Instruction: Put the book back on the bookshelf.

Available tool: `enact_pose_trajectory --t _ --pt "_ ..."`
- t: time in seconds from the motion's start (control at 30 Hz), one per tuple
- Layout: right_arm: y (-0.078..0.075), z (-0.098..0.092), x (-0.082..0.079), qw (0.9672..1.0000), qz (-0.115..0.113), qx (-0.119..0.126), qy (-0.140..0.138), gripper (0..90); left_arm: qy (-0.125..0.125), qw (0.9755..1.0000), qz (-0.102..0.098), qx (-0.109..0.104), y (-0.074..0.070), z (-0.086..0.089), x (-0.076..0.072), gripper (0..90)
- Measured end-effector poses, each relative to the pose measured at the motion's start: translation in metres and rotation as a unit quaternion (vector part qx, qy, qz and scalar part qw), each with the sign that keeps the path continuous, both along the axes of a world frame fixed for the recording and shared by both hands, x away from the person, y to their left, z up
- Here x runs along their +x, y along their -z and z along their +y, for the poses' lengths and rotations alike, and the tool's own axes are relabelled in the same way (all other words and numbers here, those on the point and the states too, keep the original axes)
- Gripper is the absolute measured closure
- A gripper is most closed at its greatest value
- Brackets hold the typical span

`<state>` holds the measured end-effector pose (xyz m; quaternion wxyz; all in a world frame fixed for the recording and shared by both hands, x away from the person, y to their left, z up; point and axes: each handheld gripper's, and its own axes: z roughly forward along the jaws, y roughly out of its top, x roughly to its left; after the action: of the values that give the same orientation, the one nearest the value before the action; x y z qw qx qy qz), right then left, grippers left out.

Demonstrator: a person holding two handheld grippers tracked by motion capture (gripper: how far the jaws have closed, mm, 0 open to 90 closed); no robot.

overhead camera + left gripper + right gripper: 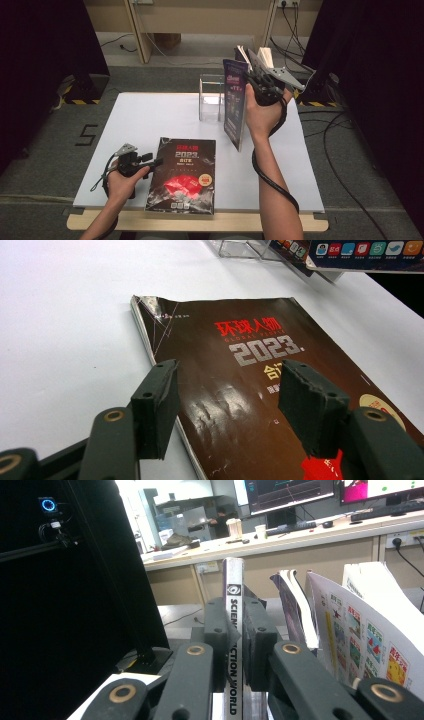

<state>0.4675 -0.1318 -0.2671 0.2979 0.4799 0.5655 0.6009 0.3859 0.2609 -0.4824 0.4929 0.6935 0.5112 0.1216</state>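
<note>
One white table (150, 115) is carrying two magazines and one clear acrylic stand (211, 97). One dark magazine marked 2023 (183, 175) is lying flat at the near edge. One purple magazine (235, 102) is hanging upright above the table, just right of the stand, its pages fanning open. The right gripper (234, 630) is pinching that magazine by its spine. The left gripper (227, 390) is standing spread over the flat magazine's left edge, gripping nothing.

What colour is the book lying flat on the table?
Dark brown book with red and white lettering, clearest in the left gripper view.
</note>
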Motion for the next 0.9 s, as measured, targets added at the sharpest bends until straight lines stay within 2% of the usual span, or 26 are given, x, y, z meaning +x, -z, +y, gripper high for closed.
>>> enact_pose_trajectory --t 0.9 --pt "-0.001 0.003 0.021 0.9998 0.006 -0.009 0.014 83.4 0.0 1.0 0.002 -0.002 0.002 -0.001 0.001 40.5"
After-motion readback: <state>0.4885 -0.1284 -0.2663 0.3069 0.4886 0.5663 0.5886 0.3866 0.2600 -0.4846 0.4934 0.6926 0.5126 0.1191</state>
